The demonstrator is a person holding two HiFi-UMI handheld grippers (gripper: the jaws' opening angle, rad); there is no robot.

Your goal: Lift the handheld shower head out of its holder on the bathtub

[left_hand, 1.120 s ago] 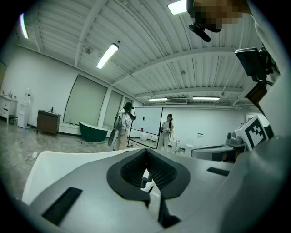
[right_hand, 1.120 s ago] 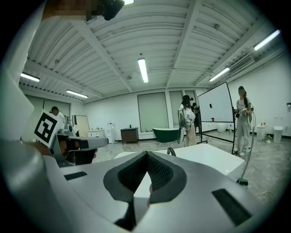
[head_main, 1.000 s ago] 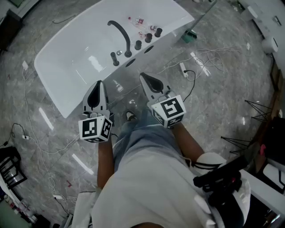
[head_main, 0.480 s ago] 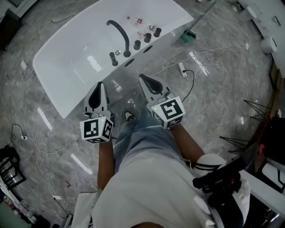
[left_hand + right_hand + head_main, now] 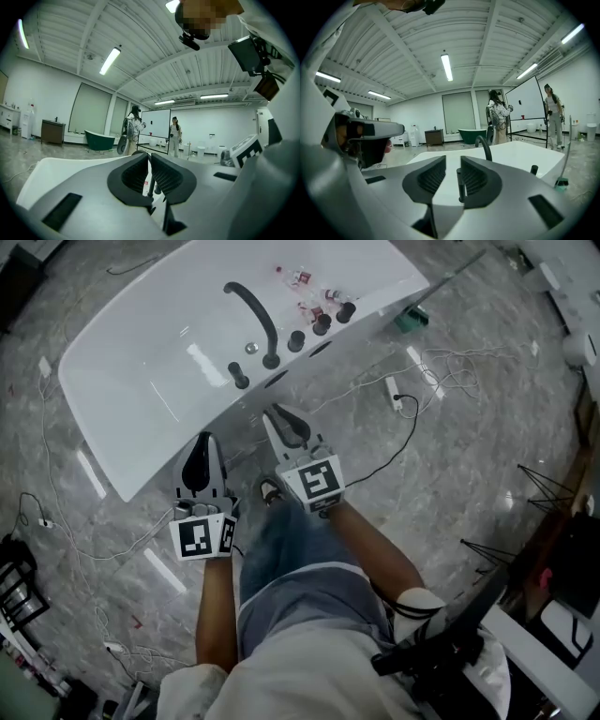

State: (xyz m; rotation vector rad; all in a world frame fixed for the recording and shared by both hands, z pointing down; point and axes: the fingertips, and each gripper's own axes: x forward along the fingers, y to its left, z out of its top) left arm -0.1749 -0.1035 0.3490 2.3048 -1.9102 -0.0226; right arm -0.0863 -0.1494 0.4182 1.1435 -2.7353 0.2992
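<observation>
The white bathtub (image 5: 141,362) lies across the top of the head view. On its near rim stand a curved black faucet (image 5: 251,307), a row of black knobs (image 5: 322,324) and a slim black upright handheld shower head (image 5: 239,377). My right gripper (image 5: 274,416) is close to the rim below the faucet. Its jaws are opening, with nothing between the pads. In the right gripper view the shower head (image 5: 461,185) shows through the gap, beyond the right gripper (image 5: 453,161). My left gripper (image 5: 200,441) is shut and empty, over the floor beside the tub wall.
Cables and a white power strip (image 5: 395,394) lie on the marble floor right of the tub. A green object (image 5: 411,318) sits by the tub's end, and small bottles (image 5: 300,279) stand on the rim. Two people (image 5: 175,136) stand far off by a whiteboard.
Both grippers have moved forward toward the tub. The right one has shifted left and nearer the rim, and its jaws have parted slightly.
</observation>
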